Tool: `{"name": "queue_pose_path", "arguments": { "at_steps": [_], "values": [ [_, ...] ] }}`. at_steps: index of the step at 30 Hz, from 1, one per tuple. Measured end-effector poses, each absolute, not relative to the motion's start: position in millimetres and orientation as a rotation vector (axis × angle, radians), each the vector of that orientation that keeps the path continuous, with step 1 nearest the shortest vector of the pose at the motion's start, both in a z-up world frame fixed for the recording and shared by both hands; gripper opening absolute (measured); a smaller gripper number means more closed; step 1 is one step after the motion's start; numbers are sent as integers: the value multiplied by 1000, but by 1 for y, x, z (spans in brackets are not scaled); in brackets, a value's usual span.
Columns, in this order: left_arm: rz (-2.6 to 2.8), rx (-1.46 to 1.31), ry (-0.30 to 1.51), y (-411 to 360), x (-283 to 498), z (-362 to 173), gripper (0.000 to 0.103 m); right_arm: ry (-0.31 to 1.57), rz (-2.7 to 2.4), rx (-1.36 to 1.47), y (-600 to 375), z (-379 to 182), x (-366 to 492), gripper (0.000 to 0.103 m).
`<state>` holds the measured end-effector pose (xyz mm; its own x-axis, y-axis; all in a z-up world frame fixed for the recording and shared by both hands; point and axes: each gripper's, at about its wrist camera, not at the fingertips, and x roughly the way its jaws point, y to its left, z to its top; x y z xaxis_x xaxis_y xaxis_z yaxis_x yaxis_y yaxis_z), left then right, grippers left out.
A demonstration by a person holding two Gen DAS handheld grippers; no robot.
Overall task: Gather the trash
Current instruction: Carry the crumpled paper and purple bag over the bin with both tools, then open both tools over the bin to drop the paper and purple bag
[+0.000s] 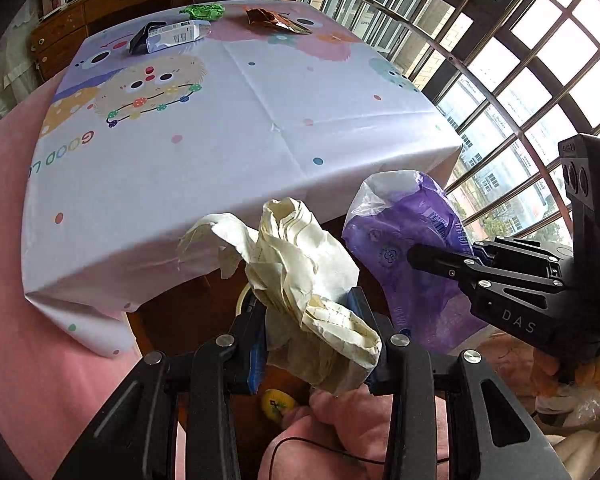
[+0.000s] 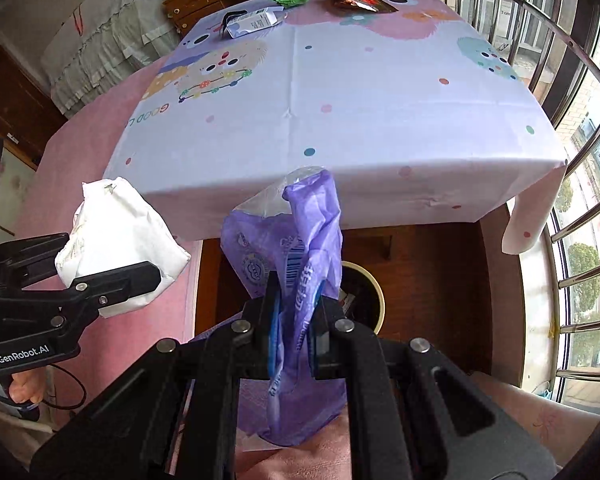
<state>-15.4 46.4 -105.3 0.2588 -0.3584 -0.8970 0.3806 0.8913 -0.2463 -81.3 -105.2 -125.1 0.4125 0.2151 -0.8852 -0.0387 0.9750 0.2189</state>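
Crumpled matt paper wrapper (image 1: 308,280), thin glossy purple plastic bag (image 2: 300,248), smooth printed tablecloth (image 1: 240,120) with creases.
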Motion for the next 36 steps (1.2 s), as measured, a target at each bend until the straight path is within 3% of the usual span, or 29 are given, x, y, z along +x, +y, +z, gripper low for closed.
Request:
{"name": "queue_pose_path", "arguments": {
  "at_steps": [6, 15, 22, 23, 24, 26, 28, 30, 31, 36],
  "values": [
    [-462, 26, 1334, 24, -28, -204, 36, 1296, 124, 235, -120, -244, -82, 8],
    [-429, 43, 1450, 3, -17, -392, 37, 1454, 45, 297, -136, -436, -76, 9],
    [-450, 85, 1472, 2, -9, -475, 39, 1461, 43, 272, -135, -519, -62, 11],
    [-449, 98, 1476, -3, -6, -482, 41, 1461, 46, 271, -135, -526, -60, 14],
    [-448, 108, 1478, -8, -2, -488, 42, 1463, 49, 267, -134, -534, -57, 22],
    [-443, 109, 1485, -13, 2, -498, 54, 1470, 48, 248, -135, -544, -50, 33],
    [-429, 102, 1491, -12, 4, -503, 62, 1471, 53, 242, -136, -551, -45, 38],
    [-397, 112, 1489, -8, 8, -504, 78, 1466, 52, 240, -137, -552, -41, 50],
    [-385, 111, 1486, -6, 10, -502, 88, 1460, 50, 240, -139, -550, -40, 50],
    [-323, 108, 1481, 8, 18, -490, 88, 1463, 34, 234, -143, -530, -44, 50]
  ]
}}
